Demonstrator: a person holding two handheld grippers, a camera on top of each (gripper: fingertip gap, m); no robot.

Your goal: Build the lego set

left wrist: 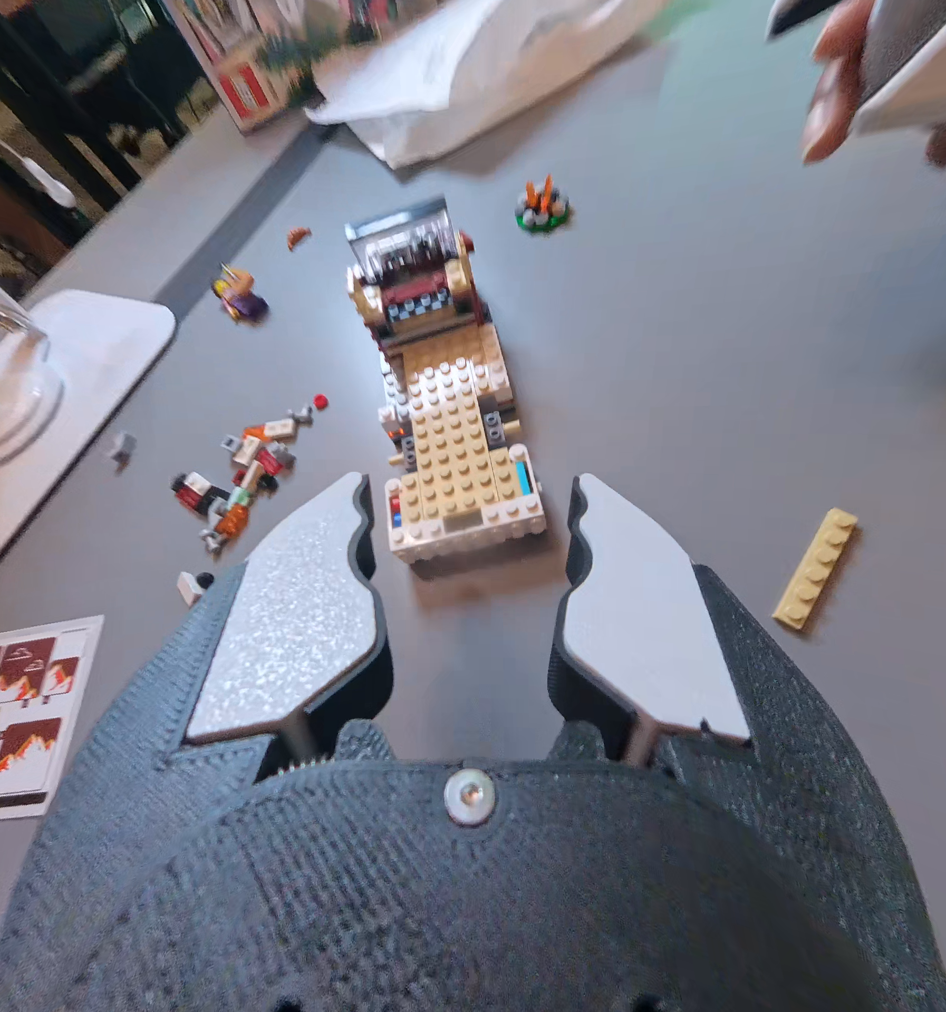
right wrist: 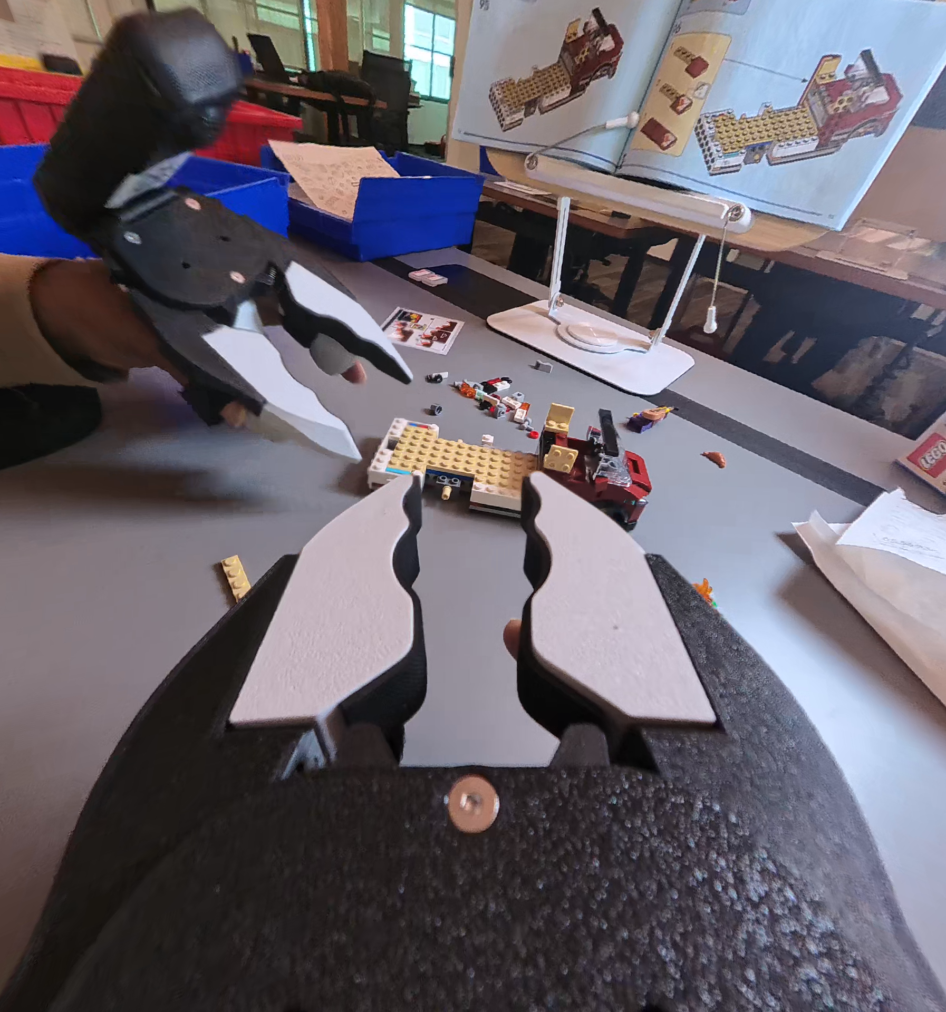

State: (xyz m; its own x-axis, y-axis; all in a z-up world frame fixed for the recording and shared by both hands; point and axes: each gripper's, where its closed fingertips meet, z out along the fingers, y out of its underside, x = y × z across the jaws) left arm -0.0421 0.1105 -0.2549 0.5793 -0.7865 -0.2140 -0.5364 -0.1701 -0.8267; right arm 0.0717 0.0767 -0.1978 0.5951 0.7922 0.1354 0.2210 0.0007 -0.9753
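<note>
My left jaws gape wide and empty behind the tan-and-white studded brick truck bed; I should straddle its white rear squarely. My right jaws, half-open and empty, hover beside its flank, clear of the loose tan plate.

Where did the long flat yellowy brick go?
The long flat tan studded plate lies alone on the grey table, just right of the open left claw and the brick truck's tan bed.
</note>
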